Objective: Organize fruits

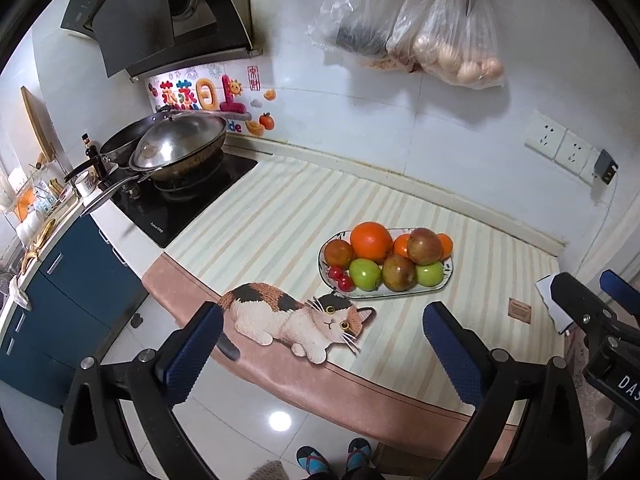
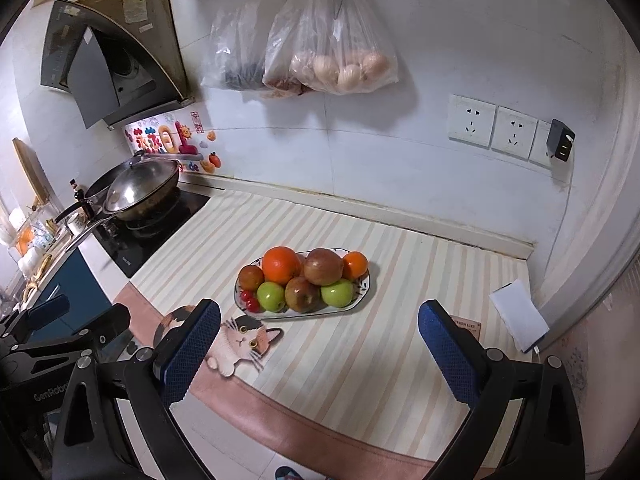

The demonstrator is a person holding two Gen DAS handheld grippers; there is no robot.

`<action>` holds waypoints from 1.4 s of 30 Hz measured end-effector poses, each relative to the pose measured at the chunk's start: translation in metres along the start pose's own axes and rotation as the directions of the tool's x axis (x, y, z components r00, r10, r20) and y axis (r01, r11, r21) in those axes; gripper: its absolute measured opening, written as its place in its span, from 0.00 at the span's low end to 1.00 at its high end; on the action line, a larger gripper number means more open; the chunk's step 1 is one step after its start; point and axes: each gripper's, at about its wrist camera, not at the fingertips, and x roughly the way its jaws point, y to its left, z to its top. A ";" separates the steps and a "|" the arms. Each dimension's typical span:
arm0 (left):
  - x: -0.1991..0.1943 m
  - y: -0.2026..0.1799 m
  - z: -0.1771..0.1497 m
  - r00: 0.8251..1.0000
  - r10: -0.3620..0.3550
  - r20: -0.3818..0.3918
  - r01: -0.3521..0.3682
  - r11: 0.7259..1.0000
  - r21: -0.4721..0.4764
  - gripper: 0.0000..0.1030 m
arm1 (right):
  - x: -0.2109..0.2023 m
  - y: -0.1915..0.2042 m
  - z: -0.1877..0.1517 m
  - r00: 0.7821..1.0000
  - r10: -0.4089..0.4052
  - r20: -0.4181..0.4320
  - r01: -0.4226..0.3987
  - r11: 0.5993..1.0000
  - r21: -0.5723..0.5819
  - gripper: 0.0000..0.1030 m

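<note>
- Hovering at the near edge of the surface (image 1: 280, 216), the left gripper (image 1: 320, 332) has its fingers spread wide and empty.
- All visible fruit, oranges (image 2: 281, 265), apples (image 2: 271, 296) and small red ones, sits piled on the plate (image 2: 362, 298) mid-surface; sorting looks either finished or not yet begun.
- The right gripper (image 2: 320, 330) likewise hangs wide open, holding nothing.

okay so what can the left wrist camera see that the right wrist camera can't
Only the left wrist view shows the cat picture whole, body included, and both slippered feet.

Only the right wrist view shows the cardboard box above the range hood.

Both show the fruit plate, the wok, the hanging bags and open, empty jaws.
</note>
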 end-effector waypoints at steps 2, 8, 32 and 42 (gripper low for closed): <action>0.007 -0.001 0.002 1.000 0.009 -0.005 -0.009 1.000 -0.001 0.99 | 0.010 -0.001 0.002 1.000 -0.008 -0.004 0.008 1.000 -0.004 0.98; 0.024 -0.002 0.007 1.000 0.017 -0.023 -0.017 1.000 -0.009 0.99 | 0.032 -0.002 0.004 1.000 -0.017 -0.016 0.017 1.000 -0.007 0.98; 0.036 -0.007 0.014 1.000 0.019 -0.021 -0.020 1.000 -0.007 0.99 | 0.050 -0.006 0.006 0.999 -0.024 -0.027 0.024 1.000 0.007 0.98; 0.035 -0.007 0.013 1.000 0.021 -0.016 -0.021 1.000 -0.005 0.99 | 0.050 -0.005 0.003 0.999 -0.016 -0.035 0.016 1.000 0.004 0.99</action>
